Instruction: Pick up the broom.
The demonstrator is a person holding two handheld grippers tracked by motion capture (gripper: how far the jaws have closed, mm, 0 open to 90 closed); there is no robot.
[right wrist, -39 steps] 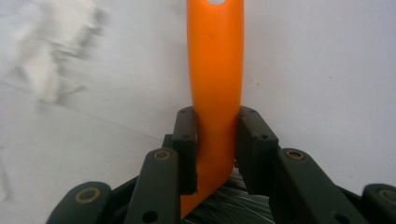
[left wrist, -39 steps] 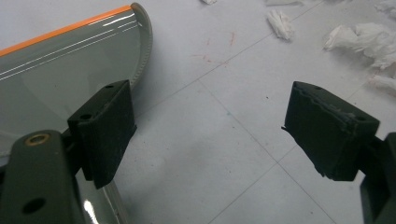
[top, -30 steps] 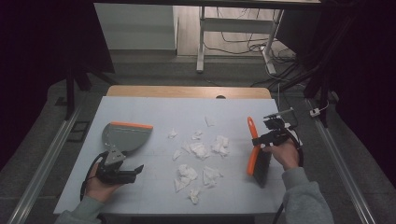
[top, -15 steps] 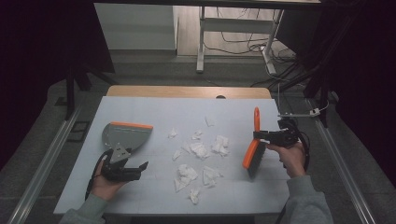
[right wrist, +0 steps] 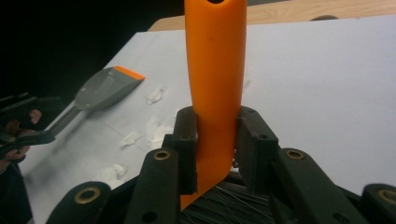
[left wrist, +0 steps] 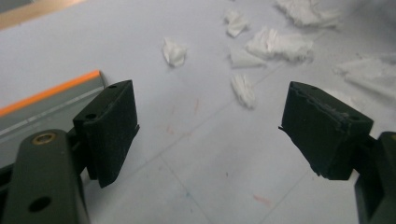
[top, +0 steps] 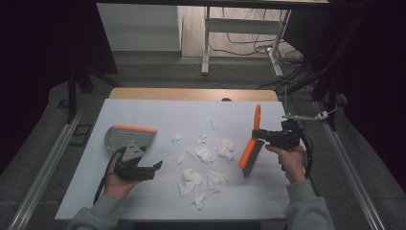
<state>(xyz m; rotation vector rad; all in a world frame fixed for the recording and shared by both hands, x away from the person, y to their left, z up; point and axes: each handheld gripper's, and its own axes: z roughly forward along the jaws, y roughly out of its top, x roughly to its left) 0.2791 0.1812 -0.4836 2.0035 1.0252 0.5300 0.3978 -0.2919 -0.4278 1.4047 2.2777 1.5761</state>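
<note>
Brush clamped in the right gripper (right wrist: 217, 154)
Its jaws press the orange brush handle (right wrist: 215, 70); grey dustpan (right wrist: 105, 91) and paper scraps (right wrist: 156, 128) lie far left.

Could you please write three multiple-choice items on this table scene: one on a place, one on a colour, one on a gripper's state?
1. Where does the dustpan lie?
A. on the table's left part
B. at the table's right edge
C. on the floor

2. What colour is the brush handle?
A. blue
B. orange
C. white

3. How does the right gripper stand?
A. open and empty
B. shut on a paper scrap
C. shut on the brush

Key: 1 A, it lies left of the paper scraps; 2 B, orange in the right gripper view; 3 C, both jaws press the handle.
</note>
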